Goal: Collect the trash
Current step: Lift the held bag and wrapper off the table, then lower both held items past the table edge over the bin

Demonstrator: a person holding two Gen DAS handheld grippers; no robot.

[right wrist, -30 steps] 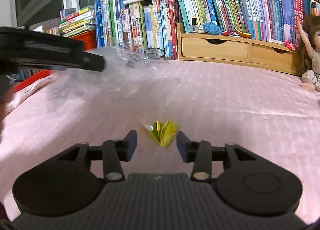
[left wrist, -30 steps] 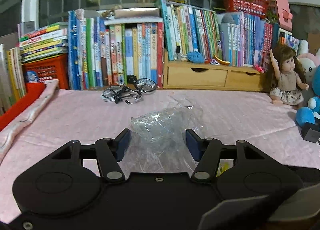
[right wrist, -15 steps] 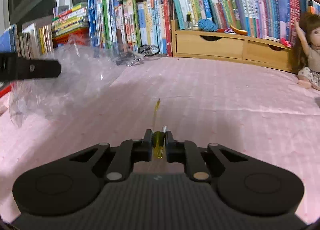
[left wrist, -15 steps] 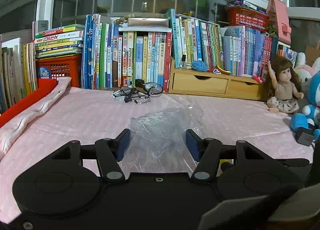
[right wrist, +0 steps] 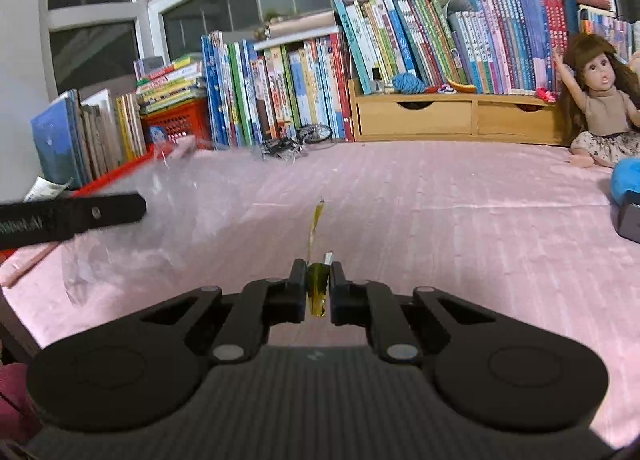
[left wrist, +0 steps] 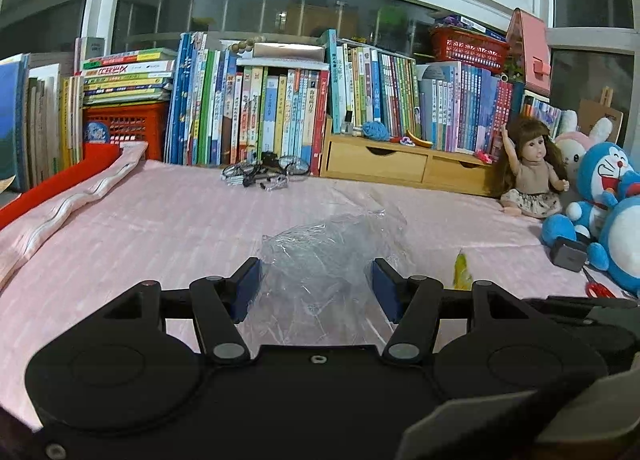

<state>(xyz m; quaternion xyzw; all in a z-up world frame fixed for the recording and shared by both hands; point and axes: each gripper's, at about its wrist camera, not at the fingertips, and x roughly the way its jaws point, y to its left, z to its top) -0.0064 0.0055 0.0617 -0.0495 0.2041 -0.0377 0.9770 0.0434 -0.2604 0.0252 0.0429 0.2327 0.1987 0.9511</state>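
Note:
A crumpled clear plastic bag (left wrist: 320, 256) sits between the widely spread fingers of my left gripper (left wrist: 316, 280), which is open. It is raised off the pink sheet (left wrist: 160, 228) together with the gripper. In the right wrist view the same bag (right wrist: 172, 212) billows around a left gripper finger (right wrist: 80, 216). My right gripper (right wrist: 318, 280) is shut on a yellow-green wrapper (right wrist: 317, 288), whose thin tip pokes up past the fingers. That wrapper (left wrist: 461, 270) also shows in the left wrist view, just right of the bag.
Rows of books (left wrist: 280, 116) and a wooden drawer box (left wrist: 400, 164) line the back. A small model bicycle (left wrist: 264, 176) lies in front of them. A doll (left wrist: 532, 172), blue plush toys (left wrist: 600, 188), a dark box (left wrist: 568, 254) and red scissors (left wrist: 598, 290) are at the right.
My right gripper closed on the yellow wrapper and lifted it off the sheet. My left gripper rose with the bag still between its fingers.

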